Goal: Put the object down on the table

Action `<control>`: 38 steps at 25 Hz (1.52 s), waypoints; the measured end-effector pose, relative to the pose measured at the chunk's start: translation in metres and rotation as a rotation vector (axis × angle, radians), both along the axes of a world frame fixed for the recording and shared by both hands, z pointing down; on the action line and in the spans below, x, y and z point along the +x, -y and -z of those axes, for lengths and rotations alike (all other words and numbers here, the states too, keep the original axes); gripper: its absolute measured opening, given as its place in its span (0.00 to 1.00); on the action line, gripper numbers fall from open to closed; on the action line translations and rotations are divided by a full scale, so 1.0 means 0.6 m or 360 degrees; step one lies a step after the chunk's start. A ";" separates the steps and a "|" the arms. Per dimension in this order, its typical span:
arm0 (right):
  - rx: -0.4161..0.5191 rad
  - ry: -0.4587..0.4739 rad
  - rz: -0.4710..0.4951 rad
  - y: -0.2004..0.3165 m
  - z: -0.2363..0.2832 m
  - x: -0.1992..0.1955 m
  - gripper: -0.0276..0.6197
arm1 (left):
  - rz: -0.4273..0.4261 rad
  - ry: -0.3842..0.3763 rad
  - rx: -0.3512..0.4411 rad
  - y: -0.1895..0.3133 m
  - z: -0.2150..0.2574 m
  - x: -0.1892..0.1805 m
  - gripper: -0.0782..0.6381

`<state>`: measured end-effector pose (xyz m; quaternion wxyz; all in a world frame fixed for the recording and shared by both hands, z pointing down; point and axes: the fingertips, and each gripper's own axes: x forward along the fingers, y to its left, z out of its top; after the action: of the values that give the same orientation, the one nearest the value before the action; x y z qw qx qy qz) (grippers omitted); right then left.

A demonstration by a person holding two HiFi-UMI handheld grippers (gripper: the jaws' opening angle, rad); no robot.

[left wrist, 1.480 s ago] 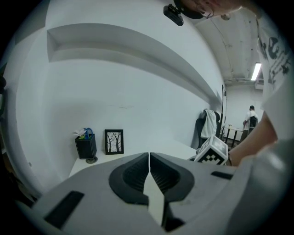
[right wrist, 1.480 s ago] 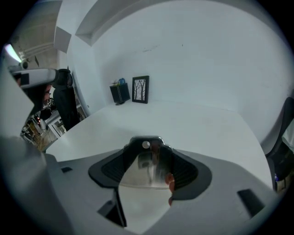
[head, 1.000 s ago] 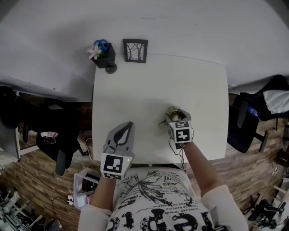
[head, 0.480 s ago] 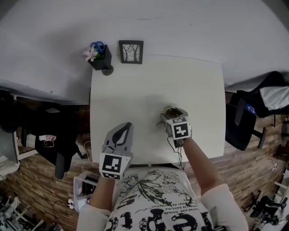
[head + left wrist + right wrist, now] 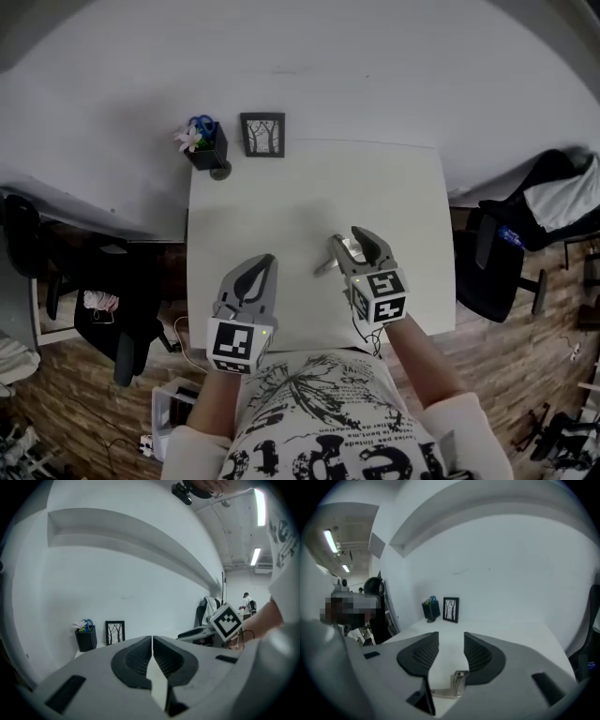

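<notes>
It looked like an office: white bench (image 5: 309, 187), office chair (image 5: 483, 267) right, pen pot (image 5: 206, 147) and framed picture (image 5: 262, 135) far.

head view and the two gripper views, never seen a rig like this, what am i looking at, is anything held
No robot here: a person holds a two-jaw tool in each hand. The head view looks down from their head; the other two ride on the grippers. The left gripper is shut and empty. The right gripper has its jaws apart, closing, gripping nothing; a small metal piece lies on the white table. At the back stand a framed picture and a pen holder.
</notes>
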<state>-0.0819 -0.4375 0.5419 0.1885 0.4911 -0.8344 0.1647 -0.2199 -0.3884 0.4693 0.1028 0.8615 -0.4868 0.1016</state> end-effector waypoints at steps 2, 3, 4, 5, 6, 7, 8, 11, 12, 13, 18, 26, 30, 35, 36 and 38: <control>0.0108 0.0049 -0.0026 -0.003 0.045 0.011 0.21 | -0.0002 0.0004 0.0039 0.001 0.021 0.008 0.13; 0.0151 0.0075 -0.0034 -0.004 0.065 0.016 0.18 | 0.0001 0.0006 0.0059 0.003 0.031 0.011 0.13; 0.0186 0.0110 -0.0038 -0.005 0.083 0.022 0.14 | 0.0008 0.0007 0.0079 0.006 0.042 0.013 0.13; 0.0217 0.0156 -0.0040 -0.006 0.101 0.026 0.11 | 0.0017 0.0006 0.0100 0.009 0.052 0.014 0.13; 0.0249 0.0202 -0.0040 -0.007 0.119 0.030 0.08 | 0.0030 0.0007 0.0122 0.013 0.063 0.013 0.13; 0.0284 0.0238 -0.0036 -0.008 0.136 0.033 0.05 | 0.0043 0.0010 0.0143 0.016 0.073 0.011 0.13; 0.0322 0.0258 -0.0028 -0.010 0.152 0.035 0.03 | 0.0056 0.0015 0.0162 0.019 0.083 0.009 0.13; 0.0455 0.0260 -0.0003 -0.015 0.195 0.046 0.03 | 0.0084 0.0030 0.0210 0.025 0.107 0.009 0.13; 0.0497 0.0261 0.0000 -0.017 0.208 0.050 0.03 | 0.0089 0.0031 0.0224 0.027 0.114 0.011 0.13; 0.0534 0.0267 0.0002 -0.018 0.219 0.054 0.03 | 0.0092 0.0033 0.0236 0.029 0.121 0.014 0.13; 0.0650 0.0284 -0.0010 -0.017 0.253 0.071 0.03 | 0.0071 0.0042 0.0296 0.038 0.151 0.030 0.13; 0.0664 0.0282 -0.0012 -0.007 0.257 0.071 0.03 | 0.0074 0.0039 0.0307 0.044 0.158 0.031 0.13; 0.0636 0.0276 0.0012 -0.007 0.248 0.063 0.03 | 0.0084 0.0033 0.0299 0.048 0.155 0.028 0.13; 0.0610 0.0254 0.0027 -0.009 0.239 0.054 0.03 | 0.0092 0.0023 0.0295 0.047 0.153 0.021 0.13; 0.0608 0.0254 0.0026 -0.009 0.238 0.054 0.03 | 0.0095 0.0021 0.0294 0.047 0.152 0.020 0.13; 0.0620 0.0259 0.0024 -0.012 0.241 0.053 0.03 | 0.0097 0.0020 0.0291 0.046 0.151 0.020 0.13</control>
<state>-0.0500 -0.4305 0.3976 0.0232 0.4970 -0.8666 0.0381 -0.2079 -0.4161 0.3788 0.0237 0.8514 -0.5206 0.0588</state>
